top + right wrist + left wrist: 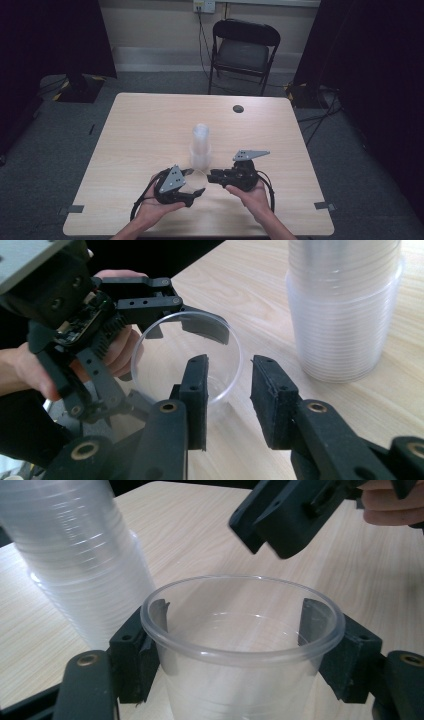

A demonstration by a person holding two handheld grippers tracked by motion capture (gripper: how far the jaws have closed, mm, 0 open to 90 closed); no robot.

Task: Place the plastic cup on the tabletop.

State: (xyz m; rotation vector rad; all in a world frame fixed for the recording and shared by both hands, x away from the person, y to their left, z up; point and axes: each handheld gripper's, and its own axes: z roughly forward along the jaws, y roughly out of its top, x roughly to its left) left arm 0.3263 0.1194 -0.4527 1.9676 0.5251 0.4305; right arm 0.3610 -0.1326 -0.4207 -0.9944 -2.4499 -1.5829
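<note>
A single clear plastic cup [240, 645] is held by its wall just below the rim, with my left gripper [240, 635] shut on it. In the high view this cup [196, 179] sits low over the table's front middle. My right gripper [229, 375] stands open right at the cup's rim [235, 347], its jaws a finger-width apart and pointing at the left gripper [196, 182]. A tall stack of clear cups [200, 145] stands upright on the table just behind both grippers, and looms close in the right gripper view [345, 305].
The light wooden table [150, 120] has a dark round grommet [238, 108] near its far edge and grey tape marks [76, 209] at its front corners. A black folding chair [243, 50] stands beyond the table. Dark curtains flank both sides.
</note>
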